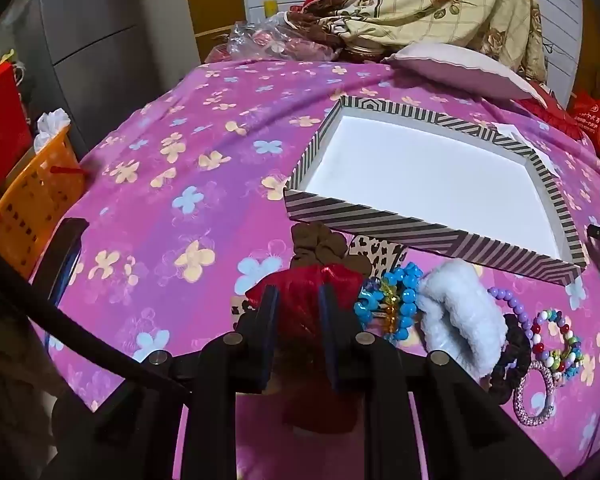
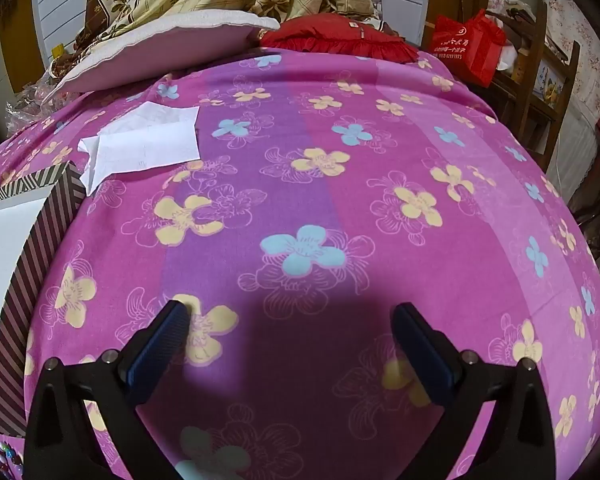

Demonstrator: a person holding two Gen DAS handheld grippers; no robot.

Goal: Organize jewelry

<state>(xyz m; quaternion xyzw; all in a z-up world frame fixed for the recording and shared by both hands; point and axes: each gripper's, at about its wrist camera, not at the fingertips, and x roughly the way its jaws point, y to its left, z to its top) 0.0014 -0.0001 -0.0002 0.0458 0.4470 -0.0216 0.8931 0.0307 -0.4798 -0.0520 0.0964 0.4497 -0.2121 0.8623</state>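
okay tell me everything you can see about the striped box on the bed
The striped box is a shallow rectangular tray, apparently cardboard, with dark-and-pale diagonal stripes on its outer walls and rim and a plain white inside. It is open, lidless and holds nothing. It lies flat on the pink flowered bedspread. A leopard-print piece pokes out from under its near wall, where hair ties and bracelets crowd close. White paper lies just beyond its far corner.

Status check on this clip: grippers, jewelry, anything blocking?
Left gripper shut on red scrunchie. Right gripper open, empty, over bedspread. Striped box empty; brown scrunchie lies between.
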